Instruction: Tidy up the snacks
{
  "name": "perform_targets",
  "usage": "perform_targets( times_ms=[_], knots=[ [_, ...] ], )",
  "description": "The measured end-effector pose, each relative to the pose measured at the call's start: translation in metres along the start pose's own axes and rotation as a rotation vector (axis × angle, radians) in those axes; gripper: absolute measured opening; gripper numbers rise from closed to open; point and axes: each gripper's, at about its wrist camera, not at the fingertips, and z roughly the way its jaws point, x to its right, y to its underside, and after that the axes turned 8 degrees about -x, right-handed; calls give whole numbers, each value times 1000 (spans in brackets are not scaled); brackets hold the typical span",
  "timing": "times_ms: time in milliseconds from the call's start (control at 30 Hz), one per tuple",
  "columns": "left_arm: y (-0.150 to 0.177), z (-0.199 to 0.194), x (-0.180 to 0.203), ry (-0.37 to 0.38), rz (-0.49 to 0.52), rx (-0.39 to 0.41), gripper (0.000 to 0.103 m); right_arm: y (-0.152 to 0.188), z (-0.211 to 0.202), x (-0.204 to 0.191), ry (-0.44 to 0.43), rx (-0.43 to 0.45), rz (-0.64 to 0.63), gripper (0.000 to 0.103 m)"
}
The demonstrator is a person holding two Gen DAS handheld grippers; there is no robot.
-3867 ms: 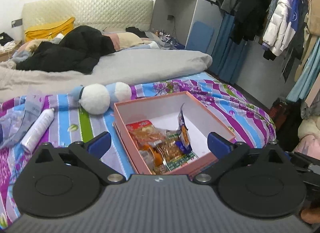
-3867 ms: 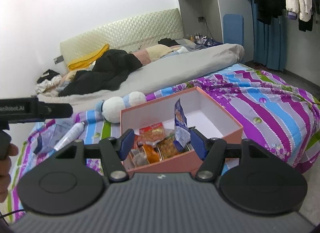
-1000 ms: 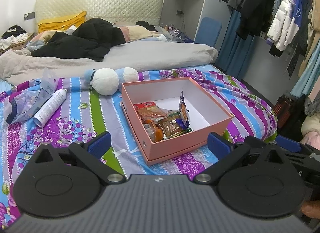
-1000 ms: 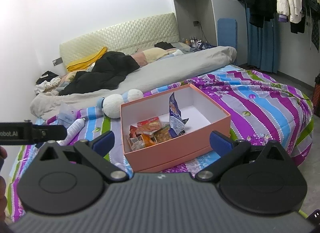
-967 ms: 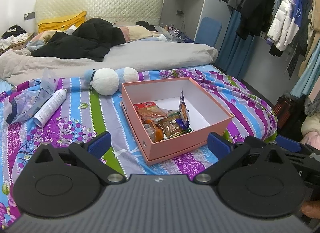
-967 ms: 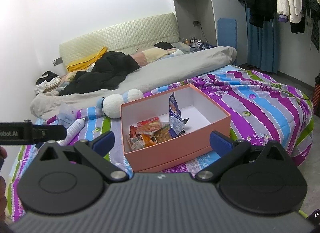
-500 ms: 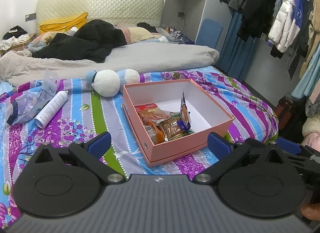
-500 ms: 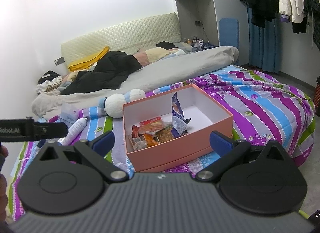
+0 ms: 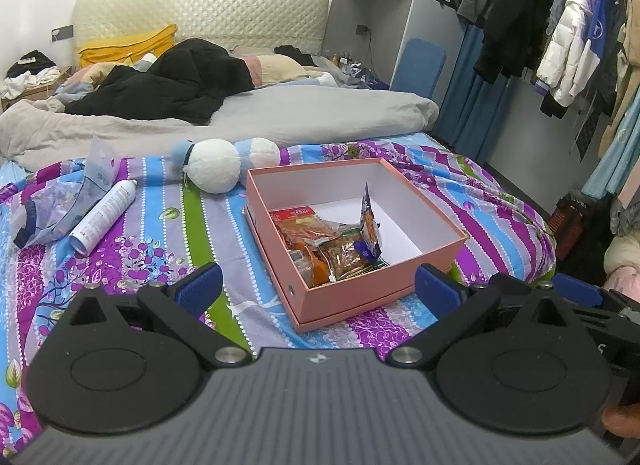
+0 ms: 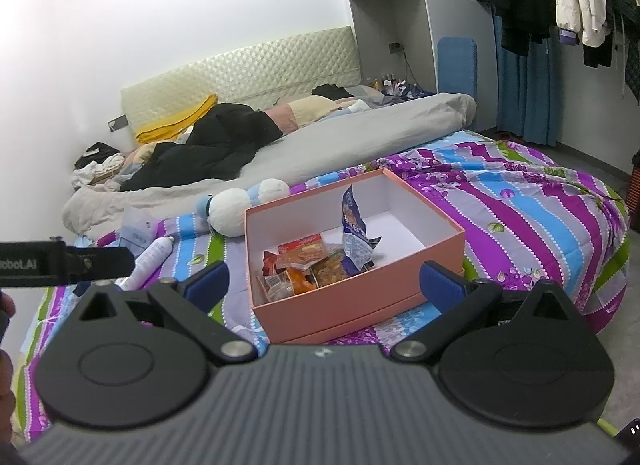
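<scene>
A pink cardboard box point(image 9: 400, 283) point(image 10: 352, 307) sits open on the striped bedspread. Several snack packets point(image 9: 320, 243) point(image 10: 304, 265) lie in its near left corner, and a blue packet point(image 9: 370, 225) point(image 10: 354, 237) stands upright beside them. My left gripper point(image 9: 318, 289) is open and empty, held back from the box's near side. My right gripper point(image 10: 324, 279) is open and empty, also short of the box. The left gripper's body point(image 10: 60, 263) shows at the left edge of the right wrist view.
A white and blue plush toy point(image 9: 216, 163) point(image 10: 236, 205) lies behind the box. A white spray can point(image 9: 104, 215) point(image 10: 150, 257) and a clear plastic bag point(image 9: 52, 201) lie at left. A grey duvet point(image 9: 280, 117) and dark clothes cover the bed's far half. Hanging clothes point(image 9: 560, 33) fill the right.
Both grippers have drawn back from the box over the last seconds, and the right one has opened wider. In the last half second the views barely shift.
</scene>
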Motion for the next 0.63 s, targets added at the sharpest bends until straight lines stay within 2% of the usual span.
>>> perform_targets(
  times_ms=[633],
  knots=[
    [-4, -8, -5, 5, -5, -10, 103, -1, 2, -4, -15, -1, 7, 103]
  ],
)
